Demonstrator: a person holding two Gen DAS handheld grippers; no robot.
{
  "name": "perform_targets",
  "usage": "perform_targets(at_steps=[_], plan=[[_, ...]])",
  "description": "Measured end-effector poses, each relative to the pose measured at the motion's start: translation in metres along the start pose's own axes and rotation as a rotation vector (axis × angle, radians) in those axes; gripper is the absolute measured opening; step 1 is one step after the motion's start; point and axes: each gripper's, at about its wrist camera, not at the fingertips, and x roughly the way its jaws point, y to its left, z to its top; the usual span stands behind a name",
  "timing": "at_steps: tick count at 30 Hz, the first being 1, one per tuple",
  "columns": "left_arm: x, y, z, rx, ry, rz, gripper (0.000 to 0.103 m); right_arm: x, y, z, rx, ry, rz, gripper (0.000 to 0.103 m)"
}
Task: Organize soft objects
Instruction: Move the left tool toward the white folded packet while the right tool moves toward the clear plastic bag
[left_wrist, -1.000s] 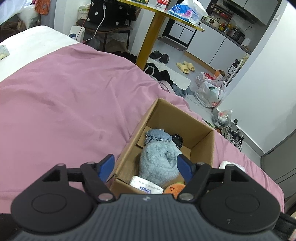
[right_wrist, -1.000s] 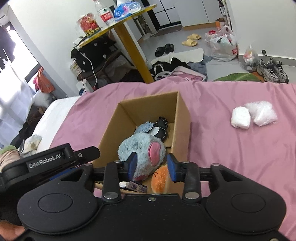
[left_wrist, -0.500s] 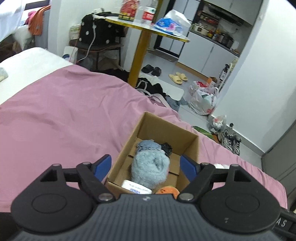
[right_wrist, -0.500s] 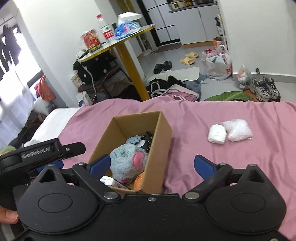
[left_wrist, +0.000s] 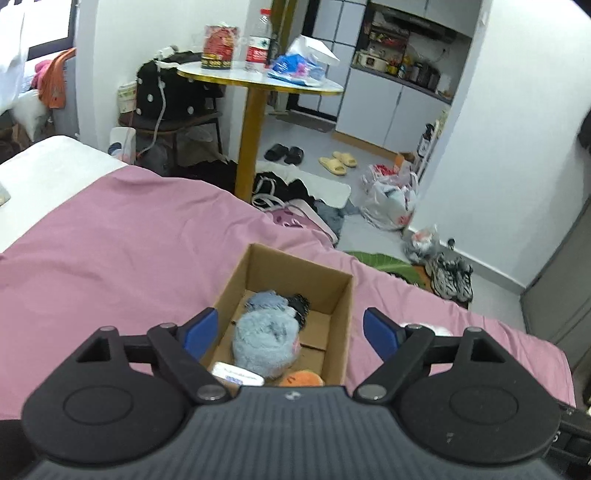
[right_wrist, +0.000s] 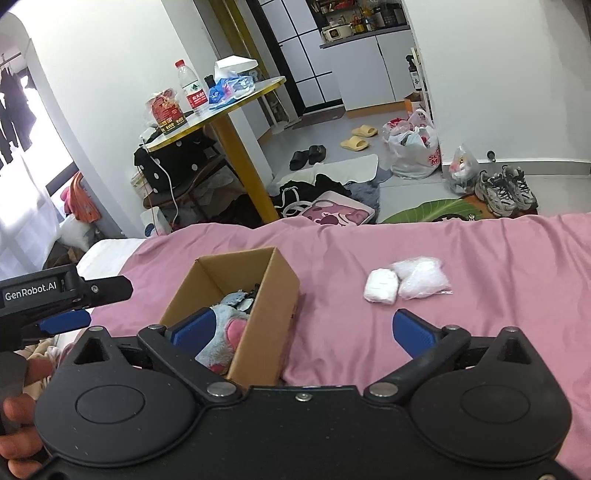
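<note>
Both tongs pulled back above box; left, right released.

Right gripper: jaws narrow around the grey plush toy a second ago, now spread wide and empty; plush lies in the cardboard box behind the left jaw.
Left gripper: jaws wider than before; box now smaller between them as both grippers have drawn back.
White soft packs: now ahead of the right jaw.
</note>
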Motion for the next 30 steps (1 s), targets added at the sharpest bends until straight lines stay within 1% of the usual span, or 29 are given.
perform_targets(at_steps=[1,3,4,7,14,17,22,26,30], plan=[[0.000,-0.003,-0.001,0.002,0.008,-0.003,0.088,-0.001,-0.003,0.001,-0.002,0.009,-0.009,0.103],[0.000,-0.009,-0.003,0.006,0.015,0.018,0.095,-0.005,-0.007,0.003,-0.007,0.006,-0.039,0.103],[0.000,-0.012,-0.003,0.004,0.012,0.032,0.096,-0.008,-0.009,0.004,-0.004,-0.006,-0.040,0.103],[-0.002,-0.017,-0.004,0.002,-0.001,0.034,0.103,-0.013,-0.019,0.007,0.021,-0.021,-0.024,0.103],[0.002,-0.038,-0.008,0.042,-0.015,0.027,0.103,-0.015,-0.039,0.011,0.040,-0.031,-0.024,0.103],[0.004,-0.047,-0.010,0.048,-0.018,0.002,0.103,-0.015,-0.047,0.014,0.048,-0.028,-0.018,0.103],[0.013,-0.066,-0.011,0.075,-0.010,-0.010,0.103,-0.016,-0.068,0.021,0.109,-0.032,0.035,0.103],[0.018,-0.082,-0.011,0.098,-0.015,0.014,0.103,-0.011,-0.083,0.024,0.109,-0.031,0.027,0.103],[0.027,-0.094,-0.012,0.102,-0.011,0.019,0.103,-0.005,-0.096,0.028,0.115,-0.027,0.025,0.103]])
